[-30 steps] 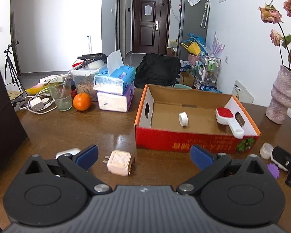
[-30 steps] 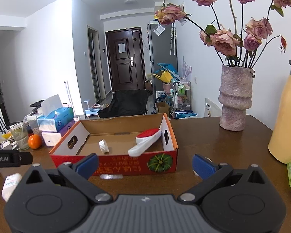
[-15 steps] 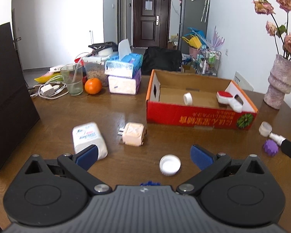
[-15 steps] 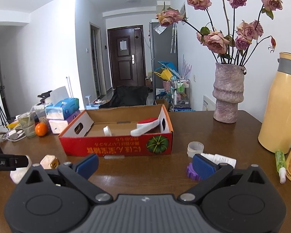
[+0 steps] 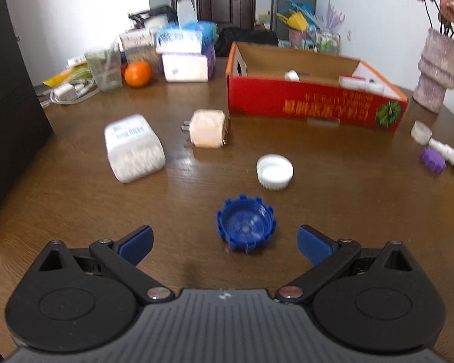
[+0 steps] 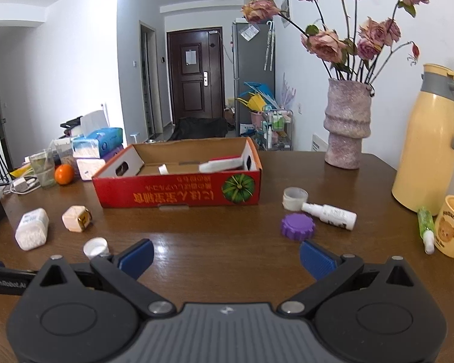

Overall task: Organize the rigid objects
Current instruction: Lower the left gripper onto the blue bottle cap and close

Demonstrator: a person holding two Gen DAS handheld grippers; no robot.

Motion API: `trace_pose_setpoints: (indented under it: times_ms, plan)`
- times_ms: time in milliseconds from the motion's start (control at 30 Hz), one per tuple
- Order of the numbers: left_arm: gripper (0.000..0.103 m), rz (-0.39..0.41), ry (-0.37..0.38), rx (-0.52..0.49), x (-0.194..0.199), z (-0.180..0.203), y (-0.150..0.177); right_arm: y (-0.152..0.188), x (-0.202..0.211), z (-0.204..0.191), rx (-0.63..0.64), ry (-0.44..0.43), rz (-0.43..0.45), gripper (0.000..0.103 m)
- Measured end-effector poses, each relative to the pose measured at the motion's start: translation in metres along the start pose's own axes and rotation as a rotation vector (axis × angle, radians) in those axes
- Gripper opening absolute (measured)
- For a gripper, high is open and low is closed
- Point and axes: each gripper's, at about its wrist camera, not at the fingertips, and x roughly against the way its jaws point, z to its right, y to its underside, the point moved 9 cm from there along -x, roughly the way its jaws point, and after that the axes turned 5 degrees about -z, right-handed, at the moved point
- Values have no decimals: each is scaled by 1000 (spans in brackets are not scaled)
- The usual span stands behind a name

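Both tools are hanging wide apart, gripping nothing, over the worktop (image 6: 227, 248).
The left tool (image 5: 224, 240) is facing a blue cap (image 5: 245, 226) lying open side up (slightly blurred, seemingly between its fingers); the right tool (image 6: 227, 255) is facing a purple cap (image 6: 298, 226) near the red box (image 6: 178, 193).

The right tongs (image 6: 225, 257) stand spread wide over the brown desk (image 6: 227, 242), empty. At 12 o'clock sits the red cardboard box (image 6: 178, 192); at 1 o'clock a purple cap (image 6: 297, 226) lies just beside a white spray bottle (image 6: 330, 212) and a clear lid (image 6: 295, 198). At 10 o'clock lie a white cap (image 6: 96, 247), a charger plug (image 6: 75, 218) and a white container (image 6: 32, 228).
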Motion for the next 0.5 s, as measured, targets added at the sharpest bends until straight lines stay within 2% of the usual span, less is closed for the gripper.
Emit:
trace_pose_setpoints:
  times_ms: [133,233,333,400,433,500]
  plan:
    - [102,-8,3,-2,-13,5,5,10,1,9,-2,16,-9,103]
    - [94,-7,3,0,-23,7,6,15,2,17,-5,25,-13,103]
    - [73,-7,4,0,-32,10,6,19,0,23,-8,33,-17,103]
    - [51,-14,13,2,-37,12,6,20,-1,26,-12,34,-20,103]
    - [47,3,8,-2,-37,12,5,21,-2,27,-13,34,-20,103]
    - [46,8,18,0,-37,12,4,21,-4,28,-15,33,-21,103]
